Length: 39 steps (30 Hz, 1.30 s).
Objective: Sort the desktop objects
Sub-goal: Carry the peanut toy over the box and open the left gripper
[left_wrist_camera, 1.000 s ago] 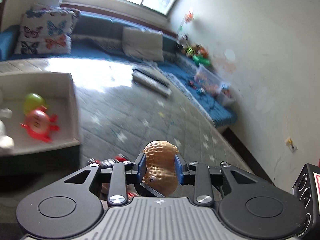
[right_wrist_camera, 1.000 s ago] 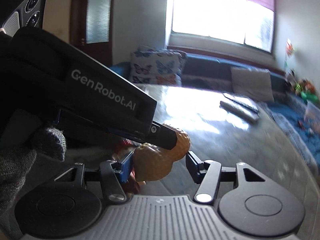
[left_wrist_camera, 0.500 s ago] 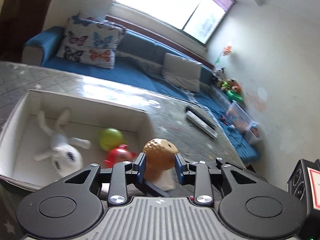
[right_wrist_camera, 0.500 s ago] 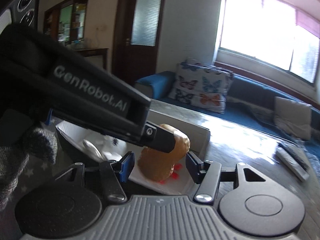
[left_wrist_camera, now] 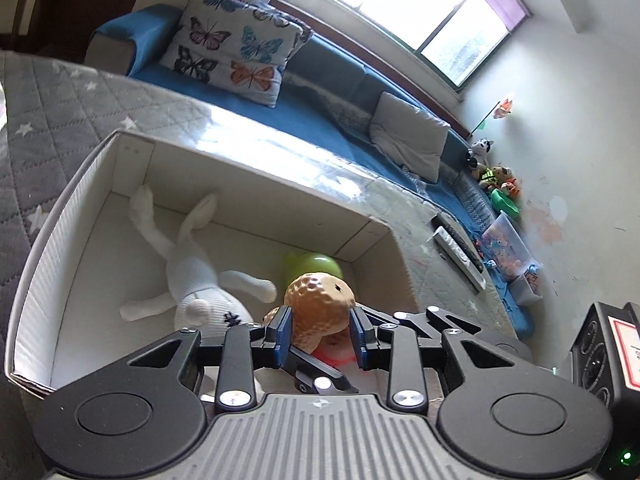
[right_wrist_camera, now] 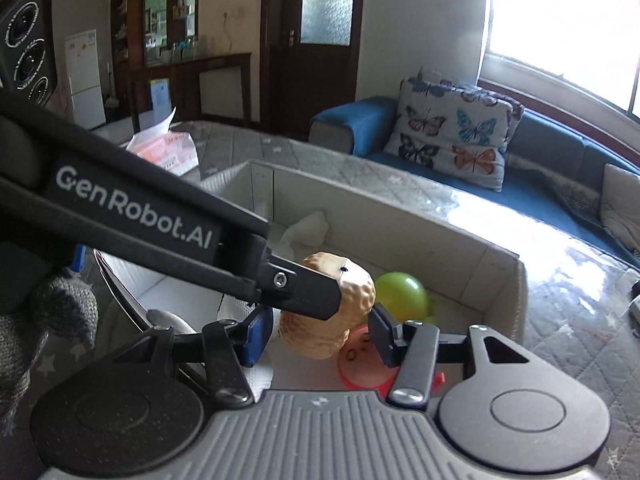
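We find the peanut toy (left_wrist_camera: 318,306) pinched in the left claw (left_wrist_camera: 320,334) above the white box (left_wrist_camera: 256,172) — ready, we judge, for dropping in — the right claw (right_wrist_camera: 320,334) closing beside it.

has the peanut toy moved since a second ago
Yes. Clamped in the left gripper, the peanut toy has been carried from beside the white box to above its inside, over the white rabbit.
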Each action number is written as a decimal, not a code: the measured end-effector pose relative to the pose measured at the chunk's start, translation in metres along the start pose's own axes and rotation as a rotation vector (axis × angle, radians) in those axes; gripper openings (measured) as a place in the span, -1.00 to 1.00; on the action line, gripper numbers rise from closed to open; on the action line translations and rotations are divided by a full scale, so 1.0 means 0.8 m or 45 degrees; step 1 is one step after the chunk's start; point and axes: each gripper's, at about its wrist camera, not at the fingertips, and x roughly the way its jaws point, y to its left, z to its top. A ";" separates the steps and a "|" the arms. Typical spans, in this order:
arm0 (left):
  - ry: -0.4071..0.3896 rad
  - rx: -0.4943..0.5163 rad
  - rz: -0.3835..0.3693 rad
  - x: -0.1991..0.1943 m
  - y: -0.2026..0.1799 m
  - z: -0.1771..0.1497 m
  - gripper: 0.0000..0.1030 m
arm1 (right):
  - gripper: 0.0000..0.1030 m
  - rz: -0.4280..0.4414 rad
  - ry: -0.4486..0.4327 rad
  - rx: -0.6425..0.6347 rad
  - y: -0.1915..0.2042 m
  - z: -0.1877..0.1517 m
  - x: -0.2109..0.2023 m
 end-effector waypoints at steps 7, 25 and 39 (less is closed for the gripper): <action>0.026 -0.042 -0.001 0.010 0.014 -0.001 -0.35 | 0.04 0.004 0.040 -0.023 0.007 -0.004 0.018; 0.014 -0.088 -0.025 0.001 0.015 0.000 -0.34 | 0.06 -0.009 0.013 0.011 0.007 -0.009 -0.003; -0.038 -0.002 -0.055 -0.032 -0.025 -0.025 -0.34 | 0.22 -0.055 -0.100 0.095 0.004 -0.030 -0.078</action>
